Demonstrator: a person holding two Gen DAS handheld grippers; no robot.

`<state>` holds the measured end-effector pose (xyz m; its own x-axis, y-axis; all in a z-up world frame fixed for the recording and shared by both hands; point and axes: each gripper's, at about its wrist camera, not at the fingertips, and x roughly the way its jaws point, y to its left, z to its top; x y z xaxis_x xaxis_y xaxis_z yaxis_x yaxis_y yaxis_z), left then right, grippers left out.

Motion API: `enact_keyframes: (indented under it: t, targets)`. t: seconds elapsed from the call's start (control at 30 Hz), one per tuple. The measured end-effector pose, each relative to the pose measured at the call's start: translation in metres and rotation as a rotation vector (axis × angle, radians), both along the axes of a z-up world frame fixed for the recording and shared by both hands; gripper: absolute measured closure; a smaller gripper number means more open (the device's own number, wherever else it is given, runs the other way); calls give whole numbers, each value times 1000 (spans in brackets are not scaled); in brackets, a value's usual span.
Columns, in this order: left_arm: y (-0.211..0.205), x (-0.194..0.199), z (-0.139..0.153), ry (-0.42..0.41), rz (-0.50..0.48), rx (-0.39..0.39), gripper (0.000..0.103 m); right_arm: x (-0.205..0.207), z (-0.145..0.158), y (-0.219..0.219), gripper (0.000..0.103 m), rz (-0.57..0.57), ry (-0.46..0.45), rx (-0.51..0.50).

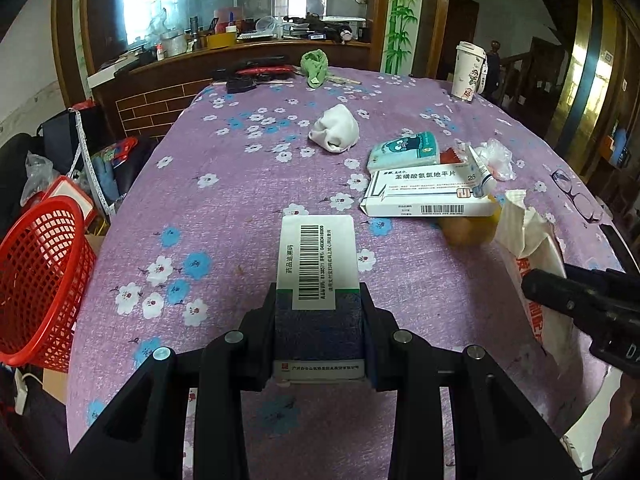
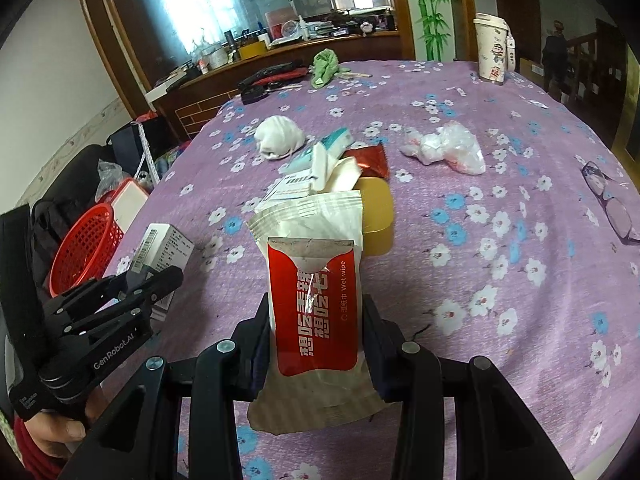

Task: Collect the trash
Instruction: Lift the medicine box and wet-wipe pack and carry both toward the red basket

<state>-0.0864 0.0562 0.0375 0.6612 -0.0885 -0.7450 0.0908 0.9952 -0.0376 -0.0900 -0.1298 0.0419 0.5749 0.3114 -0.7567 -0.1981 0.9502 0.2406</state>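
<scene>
My left gripper (image 1: 320,300) is shut on a small white and green medicine box (image 1: 318,256) with a barcode, held above the purple flowered tablecloth (image 1: 224,208). Off the table's left edge stands a red mesh basket (image 1: 40,272). My right gripper (image 2: 316,312) is shut on a red and white wet-wipe packet (image 2: 316,280), its torn top pointing away from me. In the right wrist view the left gripper (image 2: 160,280) with its box (image 2: 164,248) is at the lower left, close to the basket (image 2: 86,248), with a person's hand on its handle.
On the table lie a crumpled white tissue (image 1: 335,132), a teal tissue pack (image 1: 404,150), a larger white medicine box (image 1: 428,196) with a tube (image 1: 480,168) on it, crumpled plastic (image 2: 444,148), a yellow container (image 2: 376,208), glasses (image 2: 612,204), a paper cup (image 2: 492,50) and a green cloth (image 1: 315,65).
</scene>
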Motion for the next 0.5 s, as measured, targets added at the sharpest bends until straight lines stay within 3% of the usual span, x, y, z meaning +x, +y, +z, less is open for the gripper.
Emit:
enact_keyframes:
  t: [0.5]
  targets:
    - [-4,-2,-2,-5,-8,26,70,-1,-4,9,59,18,13,-9]
